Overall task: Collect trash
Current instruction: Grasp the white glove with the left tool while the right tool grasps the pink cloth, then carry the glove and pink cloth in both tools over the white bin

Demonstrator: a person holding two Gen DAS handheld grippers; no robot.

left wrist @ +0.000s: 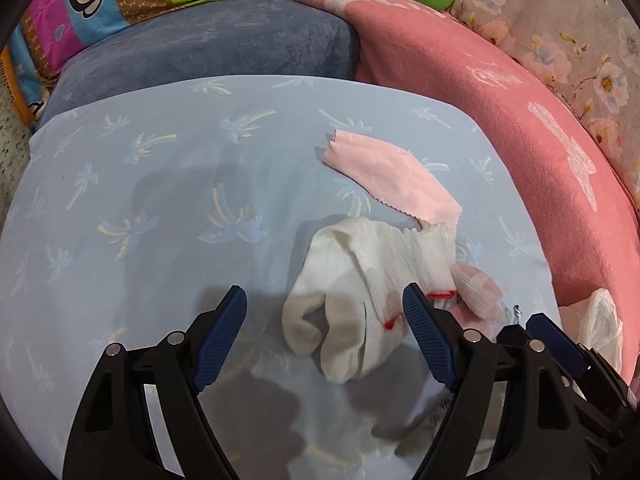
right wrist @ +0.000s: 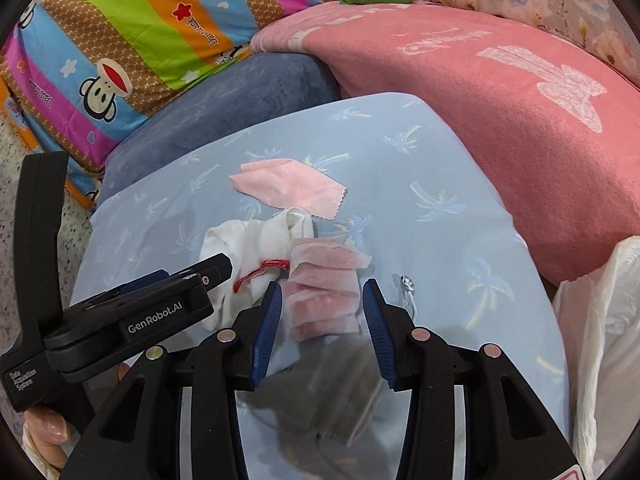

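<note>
the trash lay in a small heap on the pale blue palm-print pillow (left wrist: pixel 160 200): a white knit glove with red trim (left wrist: pixel 352 312), a folded pink gauzy pad (right wrist: pixel 324 292) touching it, and a pink cloth (left wrist: pixel 392 176) just behind. we read the step as the approach, nothing lifted yet. our left gripper (left wrist: pixel 324 340) stood wide open over the glove, its pads on either side and apart from it. our right gripper (right wrist: pixel 322 328) was about half open and empty, the pink pad lying between its tips, not pinched. the next move, we judged, called for lowering and closing on thin, limp fabric without catching the pillowcase. only the right wrist view showed a small metal bit (right wrist: pixel 408 283) beside the pad and more of the white plastic bag (right wrist: pixel 600 340).
</note>
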